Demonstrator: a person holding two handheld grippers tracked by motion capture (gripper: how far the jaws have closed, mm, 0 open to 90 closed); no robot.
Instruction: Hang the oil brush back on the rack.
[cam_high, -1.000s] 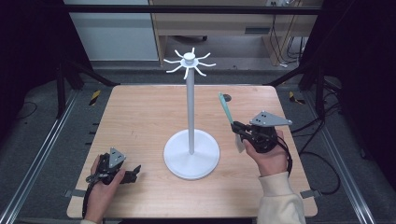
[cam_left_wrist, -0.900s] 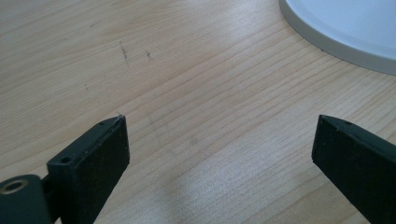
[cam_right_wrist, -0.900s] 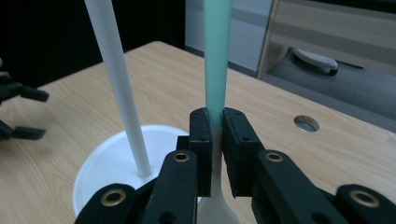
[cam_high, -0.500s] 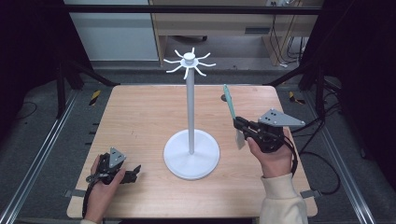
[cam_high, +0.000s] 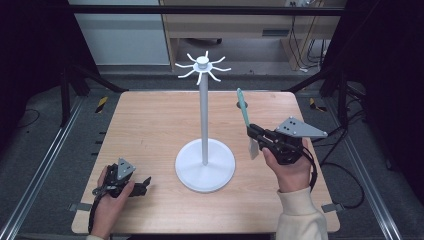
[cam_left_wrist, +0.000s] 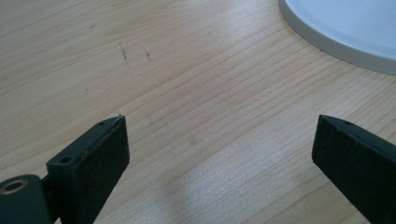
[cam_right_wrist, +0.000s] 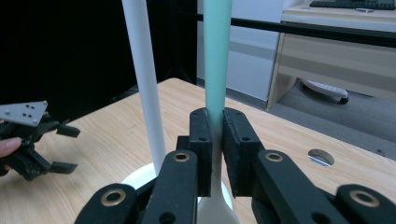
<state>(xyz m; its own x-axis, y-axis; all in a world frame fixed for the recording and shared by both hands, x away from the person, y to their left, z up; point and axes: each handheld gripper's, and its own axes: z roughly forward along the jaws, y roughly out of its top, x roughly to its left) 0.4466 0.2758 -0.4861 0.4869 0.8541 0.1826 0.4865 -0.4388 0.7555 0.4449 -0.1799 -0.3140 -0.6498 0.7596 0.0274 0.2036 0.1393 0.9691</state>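
One green-handled utensil (cam_high: 243, 107) stands nearly upright, pinched in our right gripper (cam_high: 256, 133) right of the white hook stand (cam_high: 204, 120), handle raised, probably for hanging. Our left gripper (cam_high: 141, 185) rests on the table (cam_high: 150, 120), jaws spread, holding nothing.

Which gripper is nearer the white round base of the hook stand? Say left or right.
Right. The right gripper, clamping a green-handled utensil, hangs just right of the white round base. The left gripper rests on the table farther off, at its lower left.
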